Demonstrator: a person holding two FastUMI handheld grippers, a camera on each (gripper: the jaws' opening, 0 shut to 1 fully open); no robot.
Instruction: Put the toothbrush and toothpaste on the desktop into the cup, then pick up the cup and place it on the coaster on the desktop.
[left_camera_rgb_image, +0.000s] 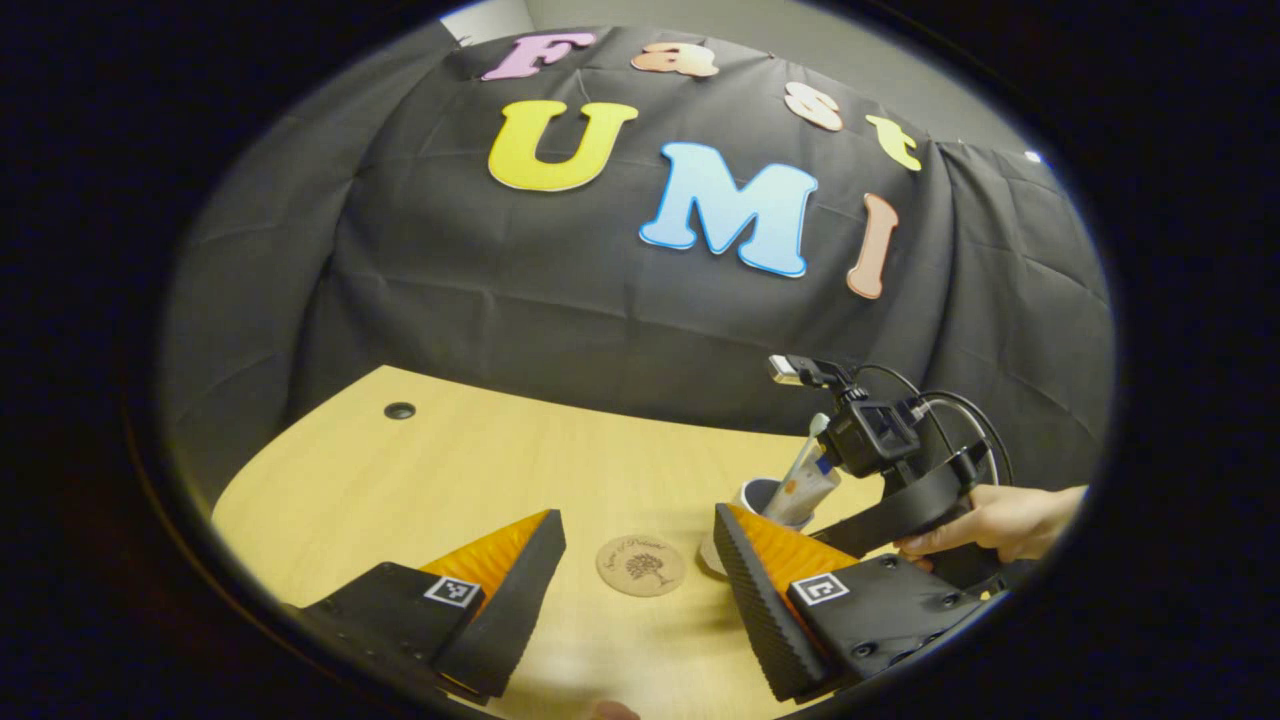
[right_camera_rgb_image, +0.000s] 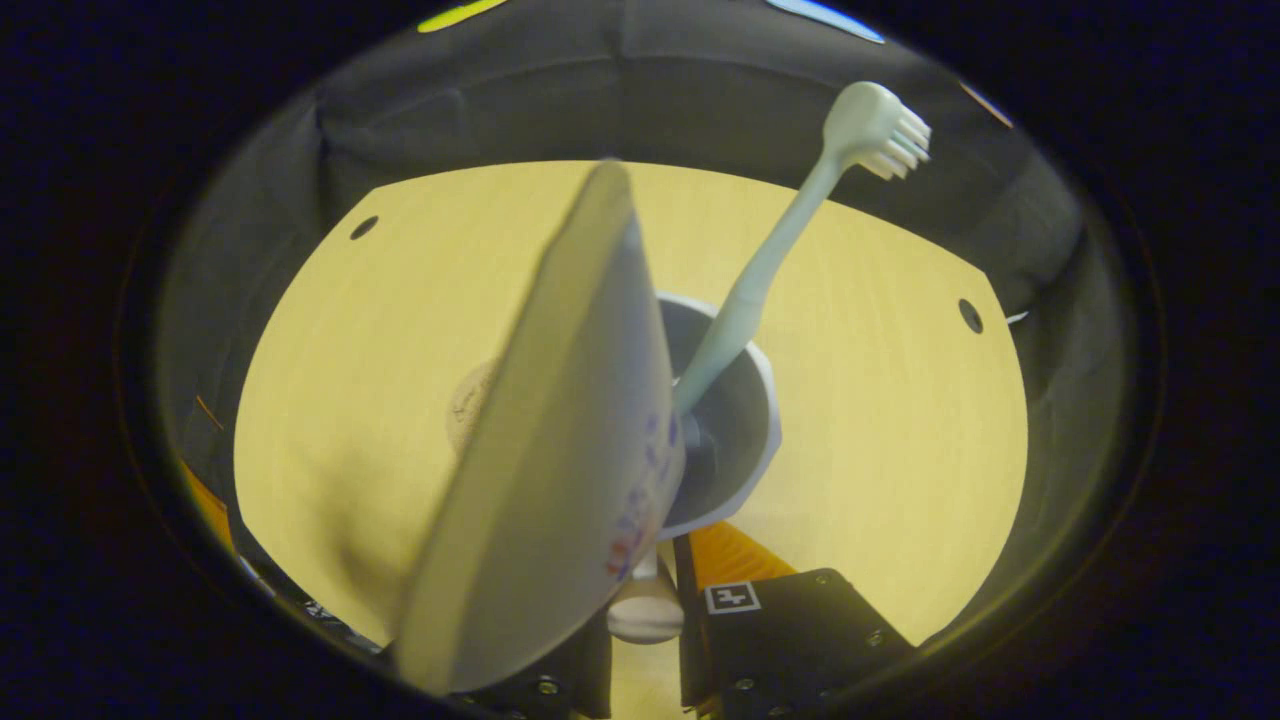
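Pale wooden desk (left_camera_rgb_image: 420, 480) carried a white cup (right_camera_rgb_image: 735, 420) already holding the mint toothbrush (right_camera_rgb_image: 760, 270) and toothpaste tube (right_camera_rgb_image: 560, 430). Right gripper (right_camera_rgb_image: 648, 610) fingers pinched its handle; left gripper (left_camera_rgb_image: 640, 590) gaped, unladen. Round cork coaster (left_camera_rgb_image: 640, 565) beside it awaited the cup.

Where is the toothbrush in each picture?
Left gripper view: the toothbrush pokes up out of the cup, right of centre, beside the right gripper and the hand holding it.
Right gripper view: the toothbrush leans up and to the right from the cup, head near the top, next to the toothpaste.
Shared landmark: the round coaster on the desk.
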